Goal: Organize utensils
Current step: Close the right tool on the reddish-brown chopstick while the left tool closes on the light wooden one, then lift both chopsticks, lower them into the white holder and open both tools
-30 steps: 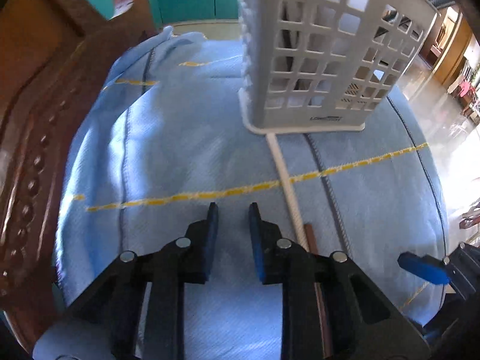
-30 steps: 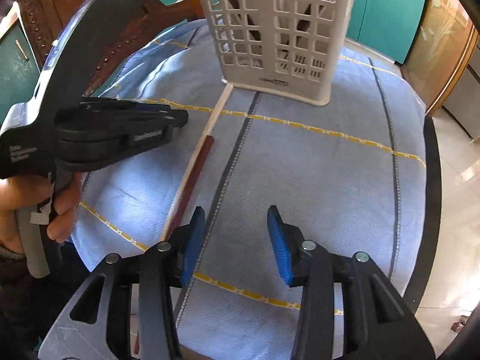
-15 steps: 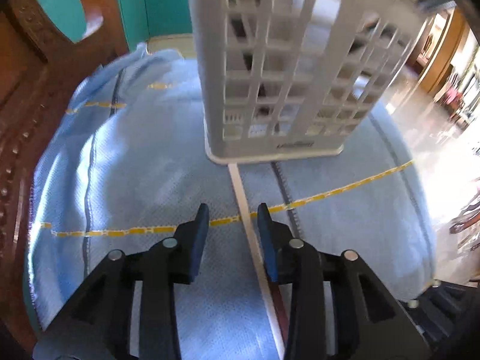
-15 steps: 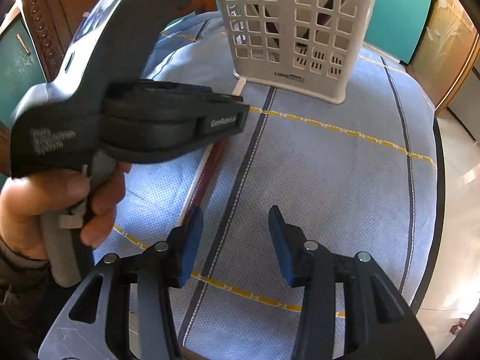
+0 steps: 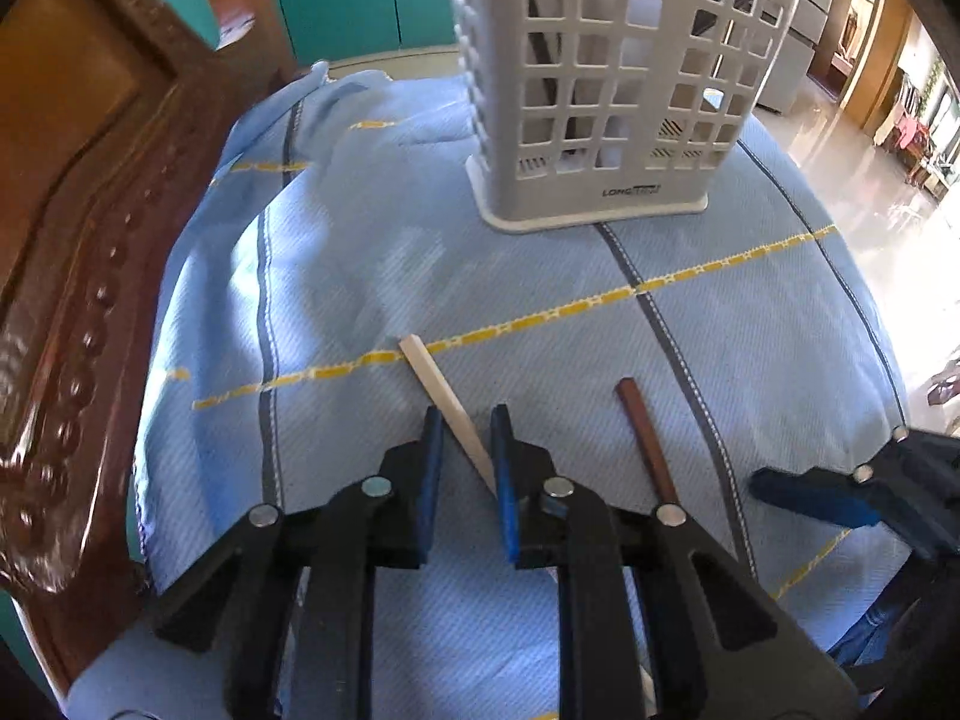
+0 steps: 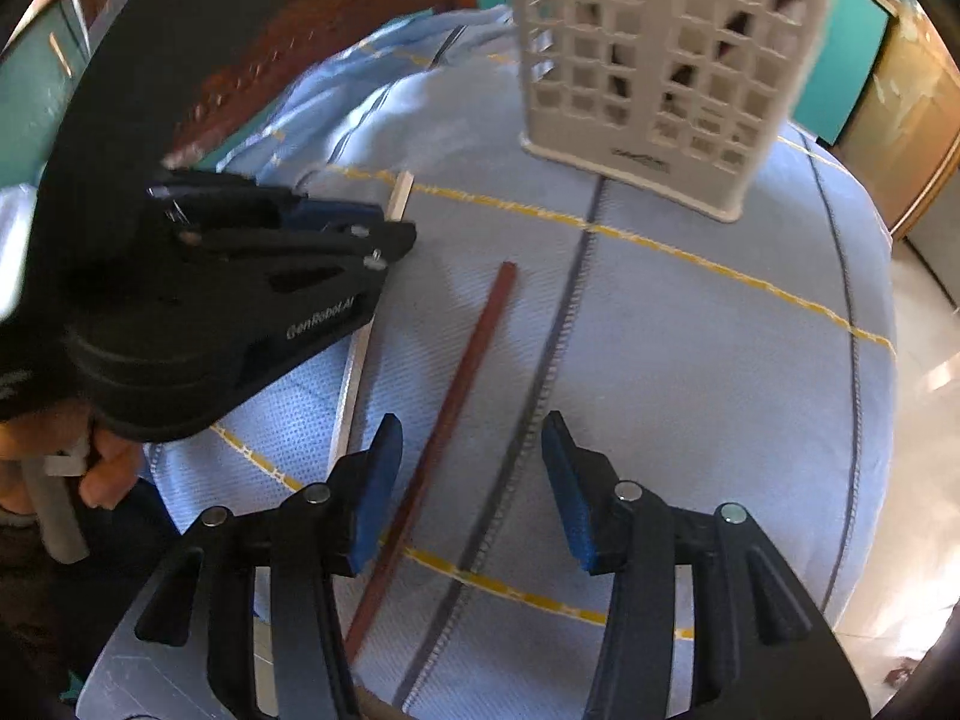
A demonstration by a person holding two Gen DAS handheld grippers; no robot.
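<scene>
A cream chopstick point(image 5: 438, 384) lies on the blue cloth and runs slantwise between the jaws of my left gripper point(image 5: 465, 420). The jaws are closing; the stick meets the right pad, and a gap shows at the left pad. To its right lies a brown chopstick point(image 5: 645, 432). In the right wrist view the brown chopstick point(image 6: 474, 348) passes under my right gripper point(image 6: 471, 426), near its left finger; these jaws are opening and hold nothing. The left gripper point(image 6: 366, 219) sits over the cream chopstick point(image 6: 401, 192). A white lattice basket point(image 5: 600, 198) point(image 6: 648, 156) stands behind, with dark utensils inside.
The blue cloth point(image 5: 360, 276) with yellow and grey lines covers a round table that drops off at the right. A carved wooden chair back point(image 5: 90, 210) rises at the left. A person's hand point(image 6: 102, 462) grips the left tool. A blue fingertip point(image 5: 804, 495) of the right gripper shows.
The cream chopstick's far end has come away from the basket's base and now lies apart from the brown one. The left jaws have narrowed around it. The right jaws have widened over the brown chopstick.
</scene>
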